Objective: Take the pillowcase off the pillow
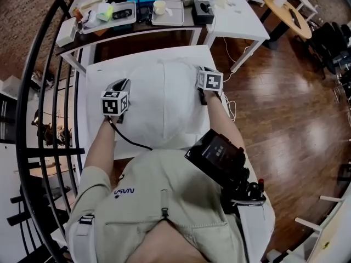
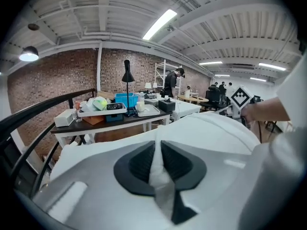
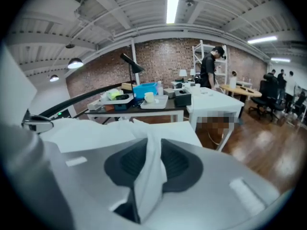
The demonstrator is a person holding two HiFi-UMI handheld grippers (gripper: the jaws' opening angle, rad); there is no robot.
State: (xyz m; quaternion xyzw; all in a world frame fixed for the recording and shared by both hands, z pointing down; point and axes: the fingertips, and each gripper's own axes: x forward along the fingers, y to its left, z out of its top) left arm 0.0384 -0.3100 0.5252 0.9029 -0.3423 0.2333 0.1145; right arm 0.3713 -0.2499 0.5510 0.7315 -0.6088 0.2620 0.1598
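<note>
A white pillow (image 1: 164,103) in its white pillowcase lies on a white table (image 1: 94,75) right in front of me. My left gripper (image 1: 122,85) is at the pillow's left edge. In the left gripper view this left gripper (image 2: 157,159) is shut on a thin ridge of pillowcase fabric (image 2: 161,176) pinched between the dark pads. My right gripper (image 1: 202,71) is at the pillow's right edge. In the right gripper view the right gripper (image 3: 153,162) has its pads a little apart, and a loose fold of pillowcase (image 3: 147,186) droops between them.
A dark desk (image 1: 118,30) with trays and a blue box stands behind the table, and a white table (image 1: 236,15) is at the back right. A black curved railing (image 1: 33,92) runs along the left. Wooden floor lies to the right. People stand far off (image 3: 211,63).
</note>
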